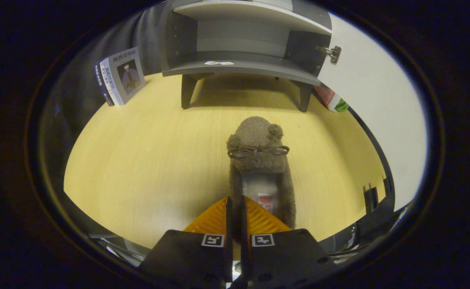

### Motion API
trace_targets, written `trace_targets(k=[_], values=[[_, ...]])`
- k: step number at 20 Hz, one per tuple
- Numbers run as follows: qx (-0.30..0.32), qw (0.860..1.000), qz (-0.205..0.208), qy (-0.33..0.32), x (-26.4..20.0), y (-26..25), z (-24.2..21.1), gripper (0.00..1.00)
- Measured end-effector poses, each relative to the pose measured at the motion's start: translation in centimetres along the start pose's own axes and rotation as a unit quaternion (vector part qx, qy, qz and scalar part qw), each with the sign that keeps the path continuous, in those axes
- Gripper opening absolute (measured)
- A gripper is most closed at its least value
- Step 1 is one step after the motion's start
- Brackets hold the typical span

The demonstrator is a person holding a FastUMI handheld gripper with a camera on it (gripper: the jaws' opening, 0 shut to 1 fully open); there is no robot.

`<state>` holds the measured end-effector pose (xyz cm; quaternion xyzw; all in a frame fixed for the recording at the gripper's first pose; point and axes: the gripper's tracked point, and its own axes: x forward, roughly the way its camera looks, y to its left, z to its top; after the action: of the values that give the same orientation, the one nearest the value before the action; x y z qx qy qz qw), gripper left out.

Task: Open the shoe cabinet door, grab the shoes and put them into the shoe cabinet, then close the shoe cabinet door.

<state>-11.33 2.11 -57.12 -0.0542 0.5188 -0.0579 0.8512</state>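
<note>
Shoe [259,160] pinched at left heel wall by gripper [235,208], both fingers clamped on it. Long axis 6-to-12, toe at 12 toward open shoe cabinet [243,66]. Books [120,76] at 10, leaning beside cabinet. Door [375,104] swung out at 2.

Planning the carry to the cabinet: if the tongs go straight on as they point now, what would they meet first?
The tongs are shut on the shoe's side wall. Beyond its toe lies bare table, then probably the open shoe cabinet's bottom shelf edge, though depth is unclear.
</note>
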Motion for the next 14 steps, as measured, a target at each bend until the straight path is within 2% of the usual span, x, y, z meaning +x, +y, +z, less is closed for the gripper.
trace_targets(k=[2, 10, 14], values=[[0.002, 1.0, -0.001, -0.001, -0.5, 0.0, 0.1, 0.04], [0.009, 1.0, 0.004, -0.011, -1.0, -0.6, 0.9, 0.03], [0.01, 0.999, -0.007, -0.034, -4.5, -1.9, 3.9, 0.03]])
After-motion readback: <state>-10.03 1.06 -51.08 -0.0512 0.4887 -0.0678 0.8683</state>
